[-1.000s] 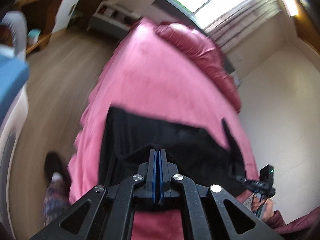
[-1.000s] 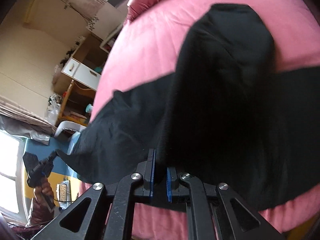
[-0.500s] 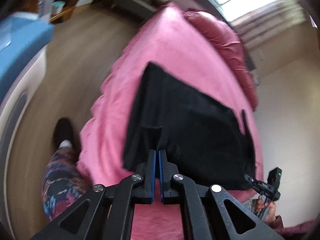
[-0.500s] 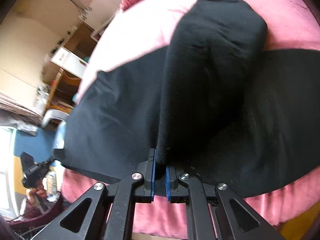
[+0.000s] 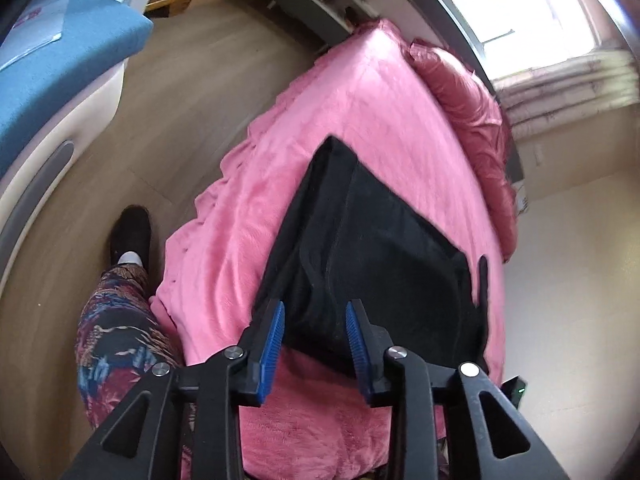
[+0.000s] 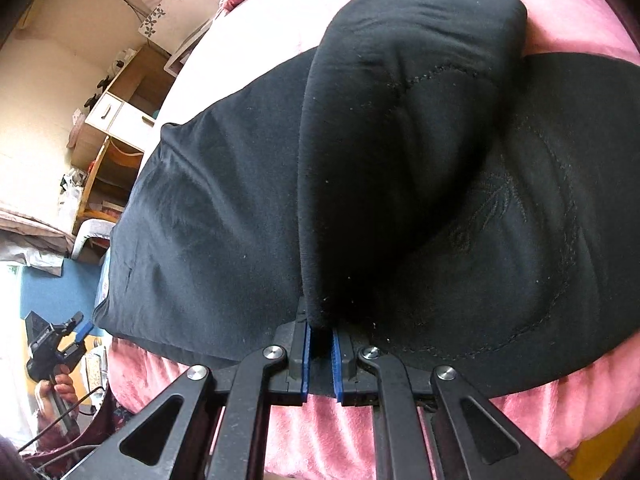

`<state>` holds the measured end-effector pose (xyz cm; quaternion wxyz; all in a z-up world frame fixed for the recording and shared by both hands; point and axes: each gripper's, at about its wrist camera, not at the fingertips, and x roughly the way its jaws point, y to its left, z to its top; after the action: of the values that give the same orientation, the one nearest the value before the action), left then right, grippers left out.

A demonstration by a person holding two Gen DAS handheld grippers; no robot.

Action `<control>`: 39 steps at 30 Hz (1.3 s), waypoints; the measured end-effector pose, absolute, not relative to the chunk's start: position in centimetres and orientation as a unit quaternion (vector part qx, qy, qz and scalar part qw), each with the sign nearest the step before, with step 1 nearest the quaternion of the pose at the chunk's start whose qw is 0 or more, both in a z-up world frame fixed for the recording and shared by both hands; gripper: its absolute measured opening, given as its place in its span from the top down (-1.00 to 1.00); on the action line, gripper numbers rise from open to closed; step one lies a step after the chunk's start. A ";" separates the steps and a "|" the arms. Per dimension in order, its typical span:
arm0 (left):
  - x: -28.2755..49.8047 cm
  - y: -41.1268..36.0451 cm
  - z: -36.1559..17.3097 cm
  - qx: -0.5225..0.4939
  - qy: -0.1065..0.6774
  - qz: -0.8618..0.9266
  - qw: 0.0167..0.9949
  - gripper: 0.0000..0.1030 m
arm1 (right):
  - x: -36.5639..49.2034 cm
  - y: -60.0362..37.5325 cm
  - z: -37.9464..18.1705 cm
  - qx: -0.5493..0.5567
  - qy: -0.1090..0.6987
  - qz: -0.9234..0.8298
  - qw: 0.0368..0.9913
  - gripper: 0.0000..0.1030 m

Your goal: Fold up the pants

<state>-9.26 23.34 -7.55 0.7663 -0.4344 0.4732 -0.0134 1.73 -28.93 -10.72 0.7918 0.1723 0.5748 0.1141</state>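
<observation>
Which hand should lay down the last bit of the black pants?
Probably the right. The right gripper pinches a raised fold of the black pants; the left gripper is opening, with nothing pressed between its pads.

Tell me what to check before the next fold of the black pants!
1. Left tongs let go: ok, jaws opening, pads off the cloth.
2. Right tongs gripping: ok, shut on a pants fold.
3. Pants on the pink bed: ok.
4. Top layer flat: not ok, it humps up.
5. Edges lined up: cannot tell.
</observation>
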 end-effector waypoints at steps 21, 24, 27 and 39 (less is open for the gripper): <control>-7.9 21.7 -8.3 -0.328 0.519 0.025 0.789 0.88 | 0.2 -28.9 -8.0 0.139 0.564 0.139 0.802 0.85; -7.6 21.4 -8.7 -0.310 0.538 0.047 0.782 0.67 | 0.5 -28.6 -9.5 0.119 0.585 0.135 0.791 0.85; -7.7 21.7 -7.8 -0.293 0.536 0.084 0.788 0.42 | 0.6 -28.4 -10.8 0.114 0.590 0.129 0.788 0.85; -3.9 11.1 -0.7 -0.178 0.449 -0.060 0.873 0.30 | 0.8 -30.1 -6.6 0.083 0.580 0.112 0.803 0.05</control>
<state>-3.85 11.07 -0.66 0.8735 -0.1776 0.4492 -0.0604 0.84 -30.15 -6.62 0.8025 0.0832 0.5801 0.1118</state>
